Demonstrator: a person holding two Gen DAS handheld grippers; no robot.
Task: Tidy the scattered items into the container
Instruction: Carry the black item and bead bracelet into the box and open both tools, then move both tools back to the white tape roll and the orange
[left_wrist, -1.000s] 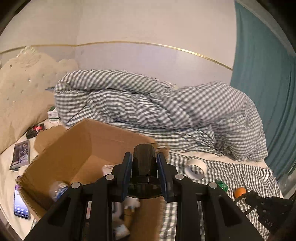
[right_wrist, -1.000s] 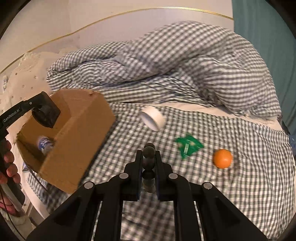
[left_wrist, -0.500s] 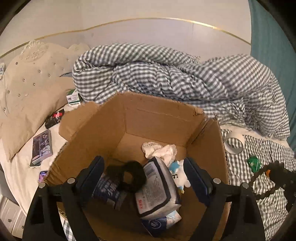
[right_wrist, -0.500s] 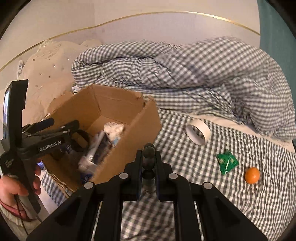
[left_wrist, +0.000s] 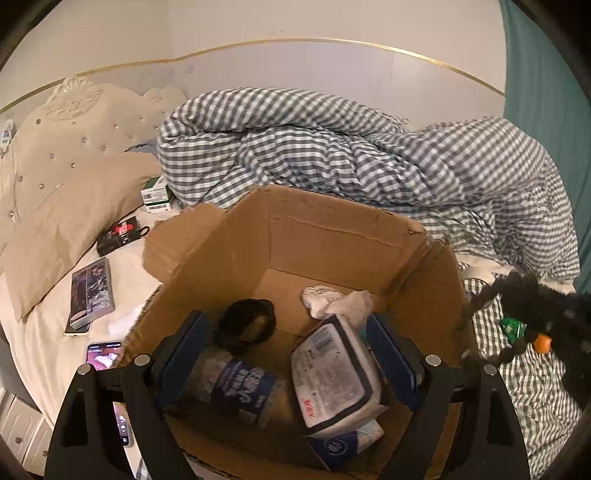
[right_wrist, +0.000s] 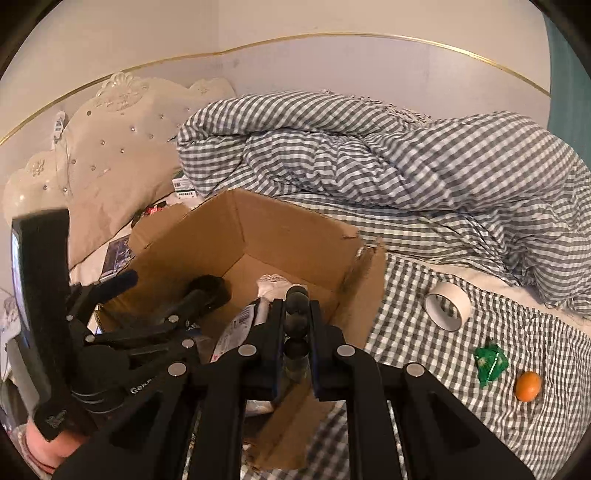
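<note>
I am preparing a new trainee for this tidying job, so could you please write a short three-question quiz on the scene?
1. True or false: the left gripper is open above the cardboard box.
2. What is the right gripper shut on? A) a string of black beads B) the tape roll C) the orange ball
3. Name the three things lying on the checked sheet to the right of the box in the right wrist view.

Key: 1 true; 2 A; 3 the tape roll, the green packet and the orange ball.
</note>
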